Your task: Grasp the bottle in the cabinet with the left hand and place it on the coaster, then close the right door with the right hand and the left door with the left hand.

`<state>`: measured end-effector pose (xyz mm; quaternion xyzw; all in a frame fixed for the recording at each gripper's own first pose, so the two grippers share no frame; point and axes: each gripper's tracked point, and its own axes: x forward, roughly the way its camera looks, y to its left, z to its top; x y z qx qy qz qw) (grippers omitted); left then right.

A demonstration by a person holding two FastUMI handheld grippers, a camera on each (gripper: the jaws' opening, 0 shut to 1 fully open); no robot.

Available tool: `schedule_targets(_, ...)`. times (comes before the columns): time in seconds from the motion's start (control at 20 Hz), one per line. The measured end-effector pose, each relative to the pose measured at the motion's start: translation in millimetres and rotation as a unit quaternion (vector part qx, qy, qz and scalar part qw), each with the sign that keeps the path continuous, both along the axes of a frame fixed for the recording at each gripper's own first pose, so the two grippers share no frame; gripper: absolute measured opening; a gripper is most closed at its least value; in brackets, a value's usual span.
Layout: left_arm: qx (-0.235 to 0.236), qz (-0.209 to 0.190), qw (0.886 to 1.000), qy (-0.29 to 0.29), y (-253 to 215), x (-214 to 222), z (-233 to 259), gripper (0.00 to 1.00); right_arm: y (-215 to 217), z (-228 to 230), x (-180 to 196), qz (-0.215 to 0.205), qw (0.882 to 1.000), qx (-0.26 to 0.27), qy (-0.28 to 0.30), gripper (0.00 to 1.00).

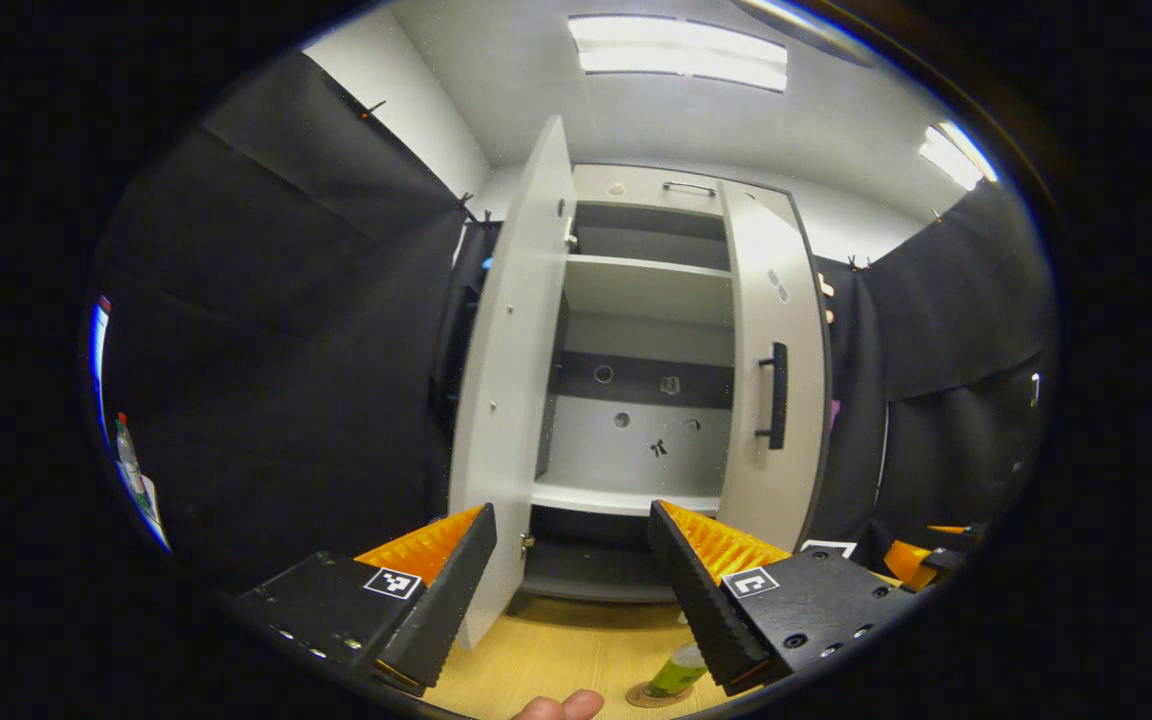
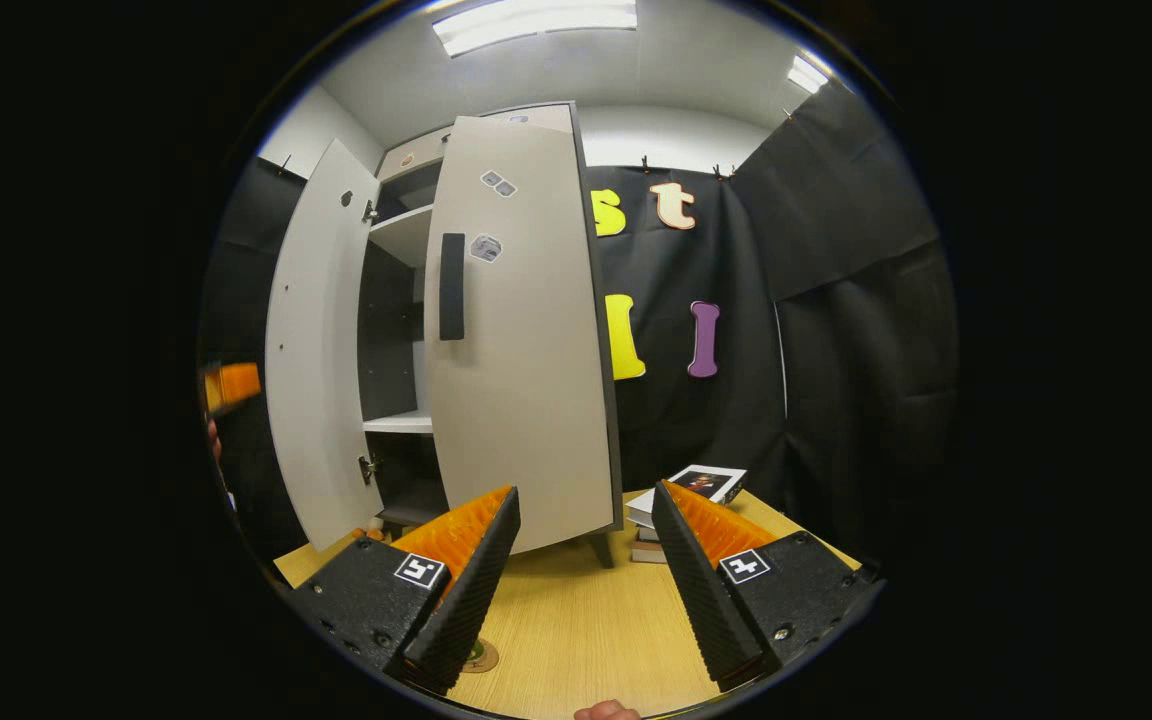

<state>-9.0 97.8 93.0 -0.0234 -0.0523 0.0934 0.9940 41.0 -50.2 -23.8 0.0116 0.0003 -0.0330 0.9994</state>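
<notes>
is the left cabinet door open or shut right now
Open. The left door swings out toward the camera, baring the shelves, while the right door lies nearly flush across the cabinet front.

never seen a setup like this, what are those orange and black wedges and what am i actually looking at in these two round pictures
Each picture comes from a fisheye camera riding on a hand-held gripper that a person carries, one in each hand. The wedges are each gripper's own two fingers. The left hand-held gripper is open and holds nothing, and the same goes for the right hand-held gripper.

Both cameras look at a grey cabinet standing on a wooden table. Its left door stands wide open; its right door, with a black handle, looks nearly closed.

In the left gripper view, a green bottle stands on a round coaster on the table. The right gripper view shows stacked books beside the cabinet.
</notes>
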Motion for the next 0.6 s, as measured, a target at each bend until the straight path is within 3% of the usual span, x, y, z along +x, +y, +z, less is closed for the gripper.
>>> schedule_targets(0.2,-0.016,0.063,0.996,-0.056,74,10,53,0.94,4,3,-3,0.012,1.0,-0.01,0.0,0.82)
schedule_targets(0.25,-0.018,0.074,0.995,-0.066,92,16,62,0.99,5,4,-5,0.015,1.0,-0.007,-0.001,0.82)
schedule_targets(0.35,-0.045,0.088,0.993,-0.064,121,36,69,0.95,6,6,-8,0.019,1.0,-0.002,-0.003,0.82)
schedule_targets(0.4,-0.057,0.086,0.993,-0.063,135,40,72,0.99,5,6,-9,0.019,1.0,-0.003,-0.002,0.82)
schedule_targets(0.6,-0.078,0.102,0.991,-0.036,173,75,61,0.95,-8,8,-12,0.006,1.0,-0.009,-0.001,0.82)
